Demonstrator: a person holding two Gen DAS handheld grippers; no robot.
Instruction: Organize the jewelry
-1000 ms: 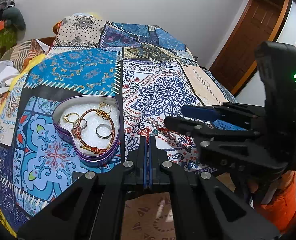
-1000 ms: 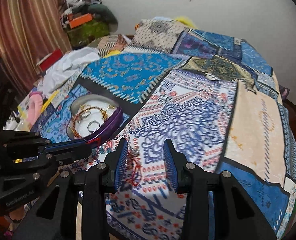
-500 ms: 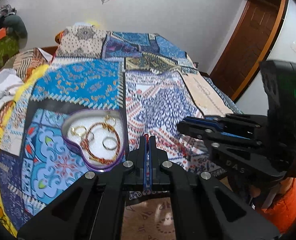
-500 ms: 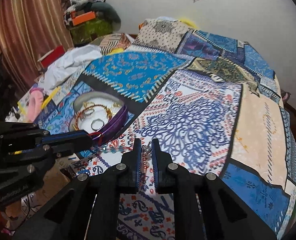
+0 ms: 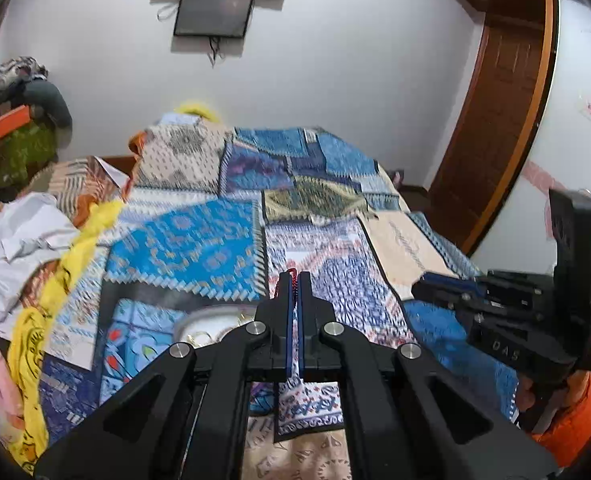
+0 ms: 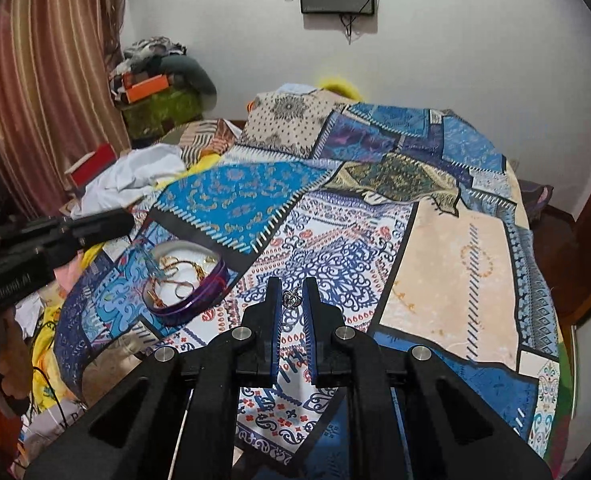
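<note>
A small silver pendant (image 6: 293, 299) is sitting between the tips of the right gripper (image 6: 293, 300), whose fingers (image 6: 273, 312) are standing a little apart with the pendant filling the gap near their ends; whether they are actually pinching it or only framing it cannot be told for sure, though it is appearing to hang there above the bedspread (image 6: 447, 248). From the right wrist view, a heart-shaped purple tin (image 6: 199, 300) is lying at about ten o'clock from the pendant, near but apart, resting on the patchwork bedspread. Inside it a red and gold cord bracelet (image 6: 167, 280) is curling around a silver ring (image 6: 183, 290), with gold pieces (image 6: 197, 268) toward the far wall of the tin.

The left gripper (image 5: 294, 280) is closing its fingers (image 5: 283, 308) almost fully, with only a thin slit showing, and a red beaded strand (image 5: 293, 276) is peeking out between the tips. In the left wrist view the tin (image 5: 215, 320) is showing only as a pale rim at nine o'clock of those fingers, mostly hidden behind the gripper body. The right gripper (image 5: 447, 284) is appearing at three o'clock there, held by a hand in an orange sleeve (image 5: 571, 420).

A pile of white and yellow cloth (image 6: 135, 176) is lying at the bed's left edge.
</note>
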